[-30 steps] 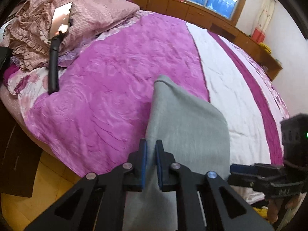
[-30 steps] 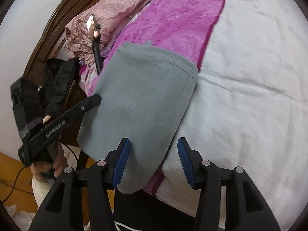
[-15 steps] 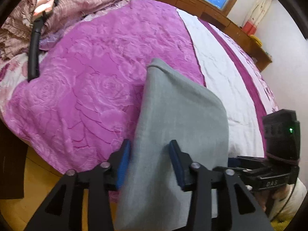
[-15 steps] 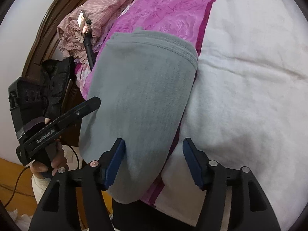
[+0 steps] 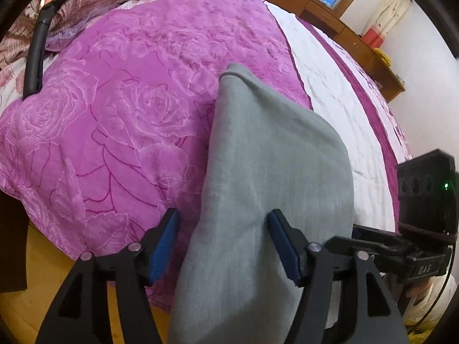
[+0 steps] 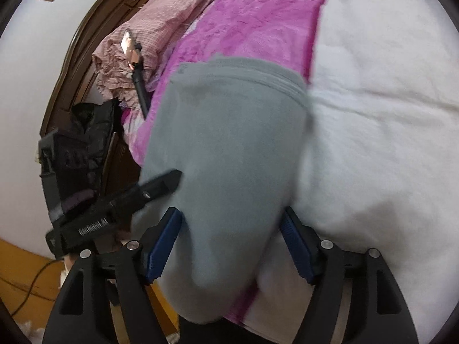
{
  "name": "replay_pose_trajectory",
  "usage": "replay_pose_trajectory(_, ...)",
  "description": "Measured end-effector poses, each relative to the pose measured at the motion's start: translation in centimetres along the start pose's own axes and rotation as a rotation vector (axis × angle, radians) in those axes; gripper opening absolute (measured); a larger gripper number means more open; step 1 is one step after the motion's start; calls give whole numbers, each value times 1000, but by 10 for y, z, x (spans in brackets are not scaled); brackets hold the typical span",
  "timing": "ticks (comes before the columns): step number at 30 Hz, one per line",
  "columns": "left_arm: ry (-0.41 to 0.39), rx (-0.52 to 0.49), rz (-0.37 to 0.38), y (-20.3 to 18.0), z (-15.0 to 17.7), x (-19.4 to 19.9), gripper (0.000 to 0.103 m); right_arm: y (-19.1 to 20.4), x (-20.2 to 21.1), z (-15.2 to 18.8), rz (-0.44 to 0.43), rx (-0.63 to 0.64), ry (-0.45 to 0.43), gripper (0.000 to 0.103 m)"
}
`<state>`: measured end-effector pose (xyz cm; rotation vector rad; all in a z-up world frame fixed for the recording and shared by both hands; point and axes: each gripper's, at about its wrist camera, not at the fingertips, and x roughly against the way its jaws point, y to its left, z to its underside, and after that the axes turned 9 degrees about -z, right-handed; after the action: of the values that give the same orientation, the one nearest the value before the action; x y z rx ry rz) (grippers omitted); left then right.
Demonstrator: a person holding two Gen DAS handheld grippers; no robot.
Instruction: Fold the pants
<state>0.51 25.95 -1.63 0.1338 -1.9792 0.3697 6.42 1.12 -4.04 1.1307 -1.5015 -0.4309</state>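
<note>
One bed [image 5: 120,132] with a purple rose-patterned cover and a white quilted section [image 6: 387,114] fills both views. Grey pants [image 5: 272,186], already folded into a long narrow panel, lie across the near edge of the bed; the lower end hangs past the mattress edge toward the floor. Left gripper [image 5: 225,248]: jaws spread wide, straddling the hanging cloth, nothing clamped. Right gripper [image 6: 231,246]: jaws likewise apart around the same end, nothing held. A phone on a black stalk [image 5: 36,54] stands near the pillows [image 6: 149,37], well apart. Risk: the unsupported overhang may drag the panel off the bed. Closing on one layer alone would split the fold.
</note>
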Motion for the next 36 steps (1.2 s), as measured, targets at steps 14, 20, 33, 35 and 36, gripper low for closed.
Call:
replay_pose_trajectory(14,-71,65,-8,-28,5,28,39,30,34,0,2,87,-85,18)
replay_pose_trajectory(20,-107,33,68,-67,5,47,37,40,87,4,13,146,-149,18)
replay_pose_trajectory(33,-135,-163,131,-205,-22,38,33,10,203,-5,167,196,-234,18)
replay_pose_trajectory(35,-140,-192,138,-222,-24,33,33,0,215,-8,184,189,-241,18)
replay_pose_trajectory(36,-144,-210,136,-231,-26,30,33,-7,223,-9,188,183,-250,18)
